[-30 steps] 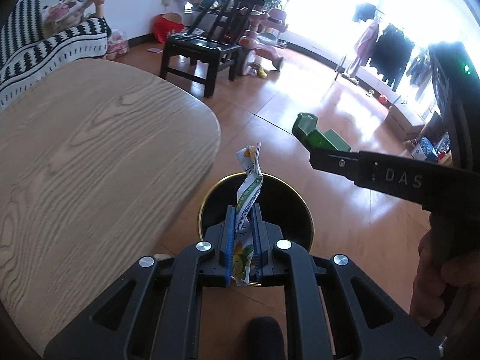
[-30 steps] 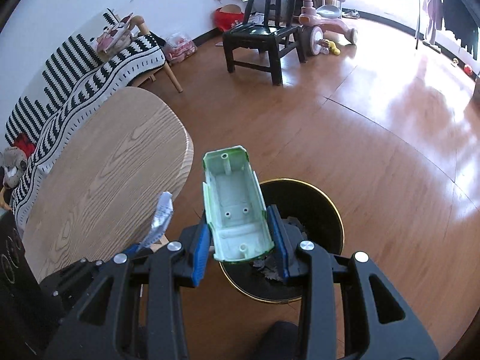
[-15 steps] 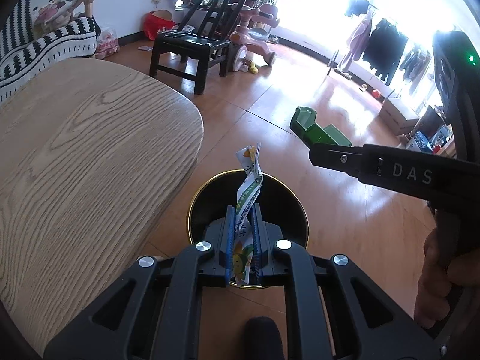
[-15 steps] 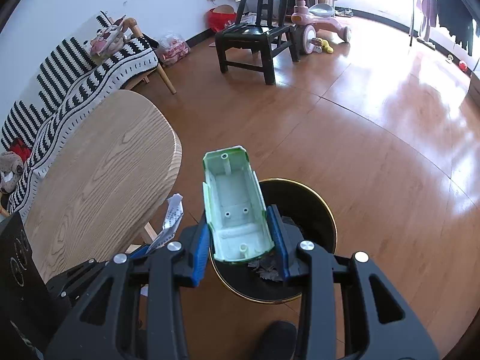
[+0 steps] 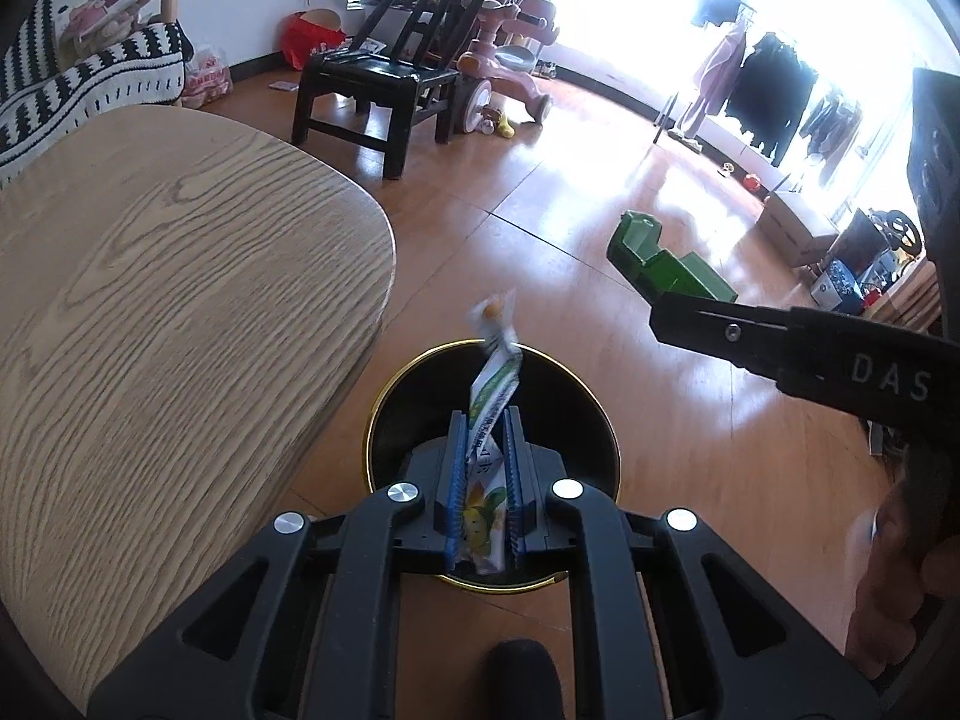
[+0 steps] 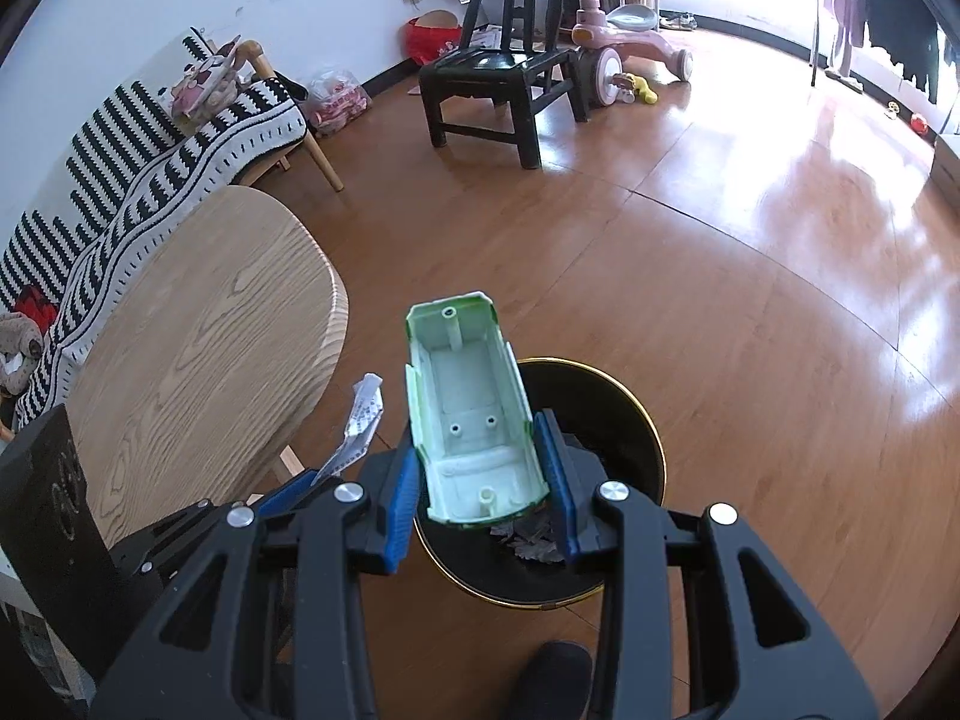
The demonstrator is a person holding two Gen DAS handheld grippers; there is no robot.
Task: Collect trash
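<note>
Down over the floor, both grippers hang above a black bin with a gold rim (image 5: 384,414), which stands on the wooden floor (image 6: 750,312) just beside the rounded edge of the light wooden counter (image 5: 168,324).

The left gripper (image 5: 485,420) has its blue fingers (image 5: 457,468) drawn narrow and pinched on a crumpled snack wrapper (image 5: 492,396). The wrapper is white and green with a yellow print near its lower end; it sticks up from between the fingers, tilted slightly, and its torn top reaches past the far rim of the bin. From the right wrist view the same wrapper (image 6: 360,420) shows at the left, standing up from the left gripper's blue tips, over the gap between counter and bin.

The right gripper (image 6: 480,468) holds a pale green plastic toy shell (image 6: 468,414) between its blue fingers (image 6: 403,498), which are set partly apart and press on the shell's two long sides. The shell's hollow underside, with moulded posts and holes, faces the camera, and it points up and away, over the near-left part of the bin (image 6: 630,420). Dark, leaf-like scraps (image 6: 528,540) lie inside the bin.

A black chair (image 6: 498,78) and a pink ride-on toy (image 6: 618,18) stand well apart across the room.
</note>
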